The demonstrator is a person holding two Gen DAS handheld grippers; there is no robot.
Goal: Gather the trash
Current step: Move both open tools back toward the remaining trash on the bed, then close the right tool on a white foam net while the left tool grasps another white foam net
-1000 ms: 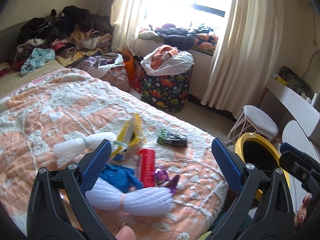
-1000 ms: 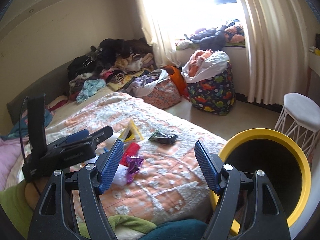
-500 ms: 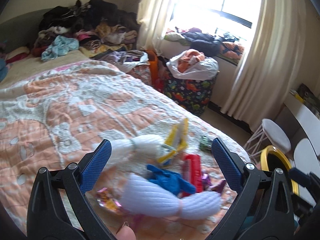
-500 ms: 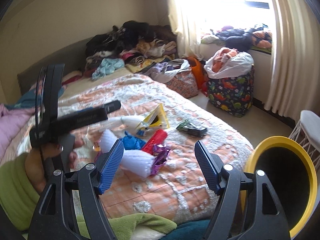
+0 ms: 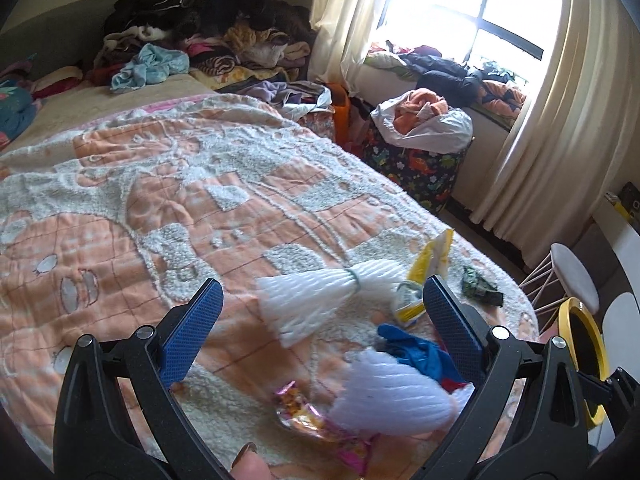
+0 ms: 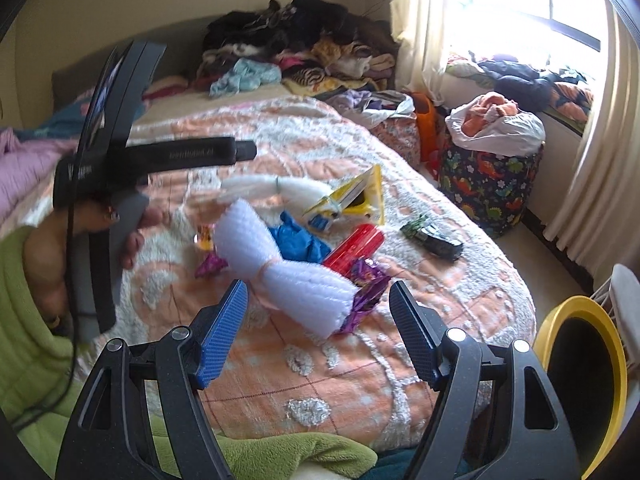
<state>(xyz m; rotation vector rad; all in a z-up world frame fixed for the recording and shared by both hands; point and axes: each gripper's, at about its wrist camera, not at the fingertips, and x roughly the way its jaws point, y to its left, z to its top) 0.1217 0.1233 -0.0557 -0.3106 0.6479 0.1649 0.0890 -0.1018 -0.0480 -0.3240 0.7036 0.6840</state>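
Trash lies on the orange and white bedspread: two white foam nets, a blue glove, a red wrapper, a yellow packet, a dark green wrapper, purple wrappers and a candy wrapper. My left gripper is open above the near foam net. My right gripper is open, just short of the near foam net. A yellow-rimmed bin stands at the bed's right corner.
Piles of clothes lie at the head of the bed. A patterned laundry basket and bags stand by the window. A white stool stands by the bin. A green blanket lies at the near edge.
Both grippers have swung left and moved in over the bed toward the trash pile. The bin has slid to the right edge of both views. Both grippers stay open.
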